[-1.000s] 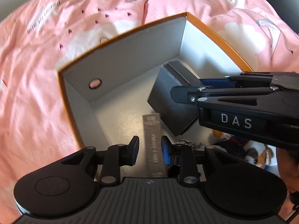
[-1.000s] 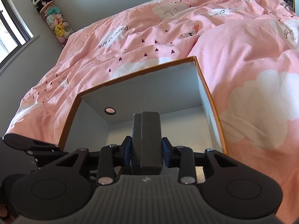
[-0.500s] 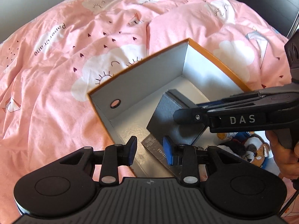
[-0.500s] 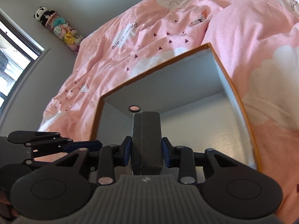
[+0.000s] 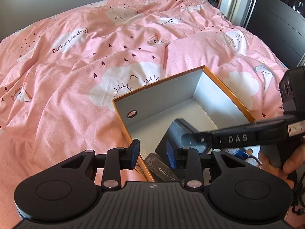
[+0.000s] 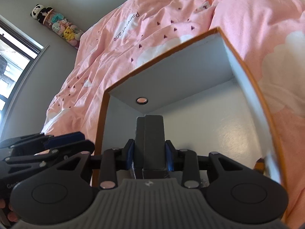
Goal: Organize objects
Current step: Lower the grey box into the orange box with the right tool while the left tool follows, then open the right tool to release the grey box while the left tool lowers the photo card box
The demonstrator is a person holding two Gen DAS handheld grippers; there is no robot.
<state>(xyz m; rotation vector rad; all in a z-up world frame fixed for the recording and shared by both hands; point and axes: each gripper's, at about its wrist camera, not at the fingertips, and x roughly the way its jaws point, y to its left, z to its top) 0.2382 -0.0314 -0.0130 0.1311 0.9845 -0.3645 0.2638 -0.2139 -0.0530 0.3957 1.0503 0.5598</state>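
Right gripper (image 6: 149, 156) pinches the dark grey case (image 6: 152, 143) squarely between its jaws, inside the orange-rimmed cardboard box (image 5: 228, 87) on the pink bed. Left gripper (image 5: 152, 155) hangs over the box's near-left rim, jaws spread on nothing, photo-card box (image 5: 162, 168) just below.

Photo-card pack (image 5: 162, 168) half hidden behind left claw (image 5: 152, 153); toys (image 5: 241, 151) unclear.
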